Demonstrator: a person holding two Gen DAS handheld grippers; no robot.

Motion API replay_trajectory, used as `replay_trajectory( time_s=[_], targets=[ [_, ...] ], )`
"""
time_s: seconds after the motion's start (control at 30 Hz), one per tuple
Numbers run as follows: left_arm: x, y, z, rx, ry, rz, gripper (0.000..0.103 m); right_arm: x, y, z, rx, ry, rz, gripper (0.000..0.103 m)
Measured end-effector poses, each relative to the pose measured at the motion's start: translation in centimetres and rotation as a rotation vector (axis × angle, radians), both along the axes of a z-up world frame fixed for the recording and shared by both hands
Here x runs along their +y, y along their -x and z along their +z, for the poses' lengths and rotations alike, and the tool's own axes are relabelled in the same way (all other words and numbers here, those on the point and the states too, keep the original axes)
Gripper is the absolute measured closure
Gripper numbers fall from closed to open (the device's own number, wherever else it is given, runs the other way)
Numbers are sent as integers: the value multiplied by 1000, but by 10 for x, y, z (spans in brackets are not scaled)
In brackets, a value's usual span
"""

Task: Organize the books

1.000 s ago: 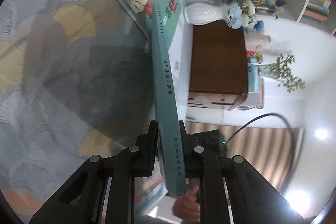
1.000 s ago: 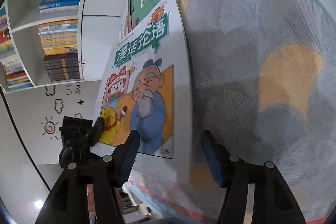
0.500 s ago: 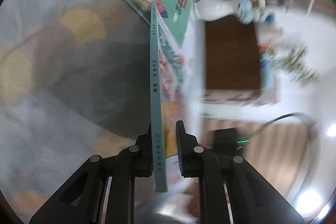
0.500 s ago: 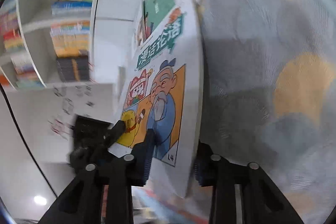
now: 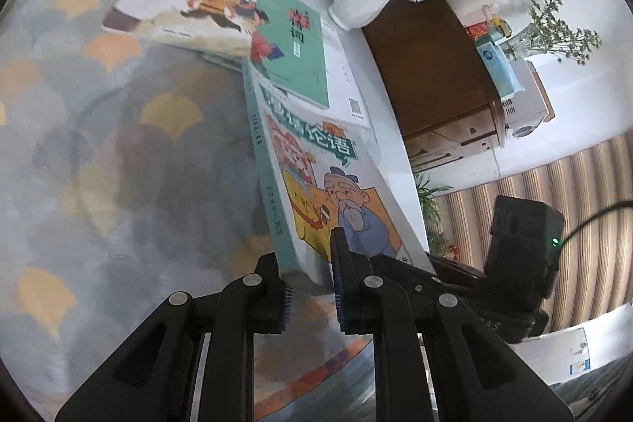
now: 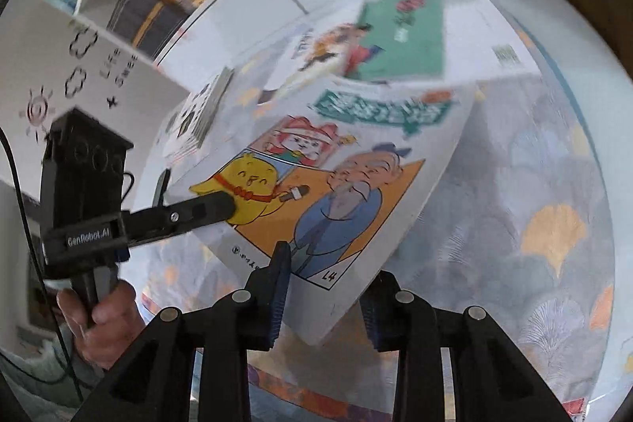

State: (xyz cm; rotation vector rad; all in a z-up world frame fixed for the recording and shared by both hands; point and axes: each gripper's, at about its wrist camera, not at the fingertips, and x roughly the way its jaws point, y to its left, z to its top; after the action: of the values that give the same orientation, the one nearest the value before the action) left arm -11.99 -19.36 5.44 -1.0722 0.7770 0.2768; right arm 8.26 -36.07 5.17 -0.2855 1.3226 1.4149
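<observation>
Right wrist: "GenRobot.AI" on left gripper (image 6: 221,204); both it and right gripper (image 6: 324,299) pinch "L4" book (image 6: 348,184).

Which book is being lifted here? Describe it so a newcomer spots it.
On the fan-patterned tablecloth, beside a pile of flat-lying books, one book is raised at a tilt. It is the teal-spined cartoon book, alone showing a bearded blue-robed elder and yellow chick.

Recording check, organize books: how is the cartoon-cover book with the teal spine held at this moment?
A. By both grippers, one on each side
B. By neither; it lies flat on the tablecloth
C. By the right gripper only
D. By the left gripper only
A: the left gripper clamps the cartoon-cover book at its spine edge, and the right gripper is shut on its opposite corner, lifting it off the tablecloth.
</observation>
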Motion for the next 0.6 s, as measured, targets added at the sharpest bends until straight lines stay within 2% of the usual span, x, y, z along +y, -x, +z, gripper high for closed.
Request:
replay_trajectory(
  time_s=[0.17, 0.33, 0.6],
  targets=[
    [14, 42, 8, -41, 13, 33, 88, 21, 32, 19, -48, -28, 35, 72],
    [40, 102, 27, -77, -7, 104, 88, 58, 81, 37, -70, -66, 91, 72],
    [131, 201, 48, -78, -117, 245, 88, 174, 175, 52, -71, -153, 220, 72]
  ],
)
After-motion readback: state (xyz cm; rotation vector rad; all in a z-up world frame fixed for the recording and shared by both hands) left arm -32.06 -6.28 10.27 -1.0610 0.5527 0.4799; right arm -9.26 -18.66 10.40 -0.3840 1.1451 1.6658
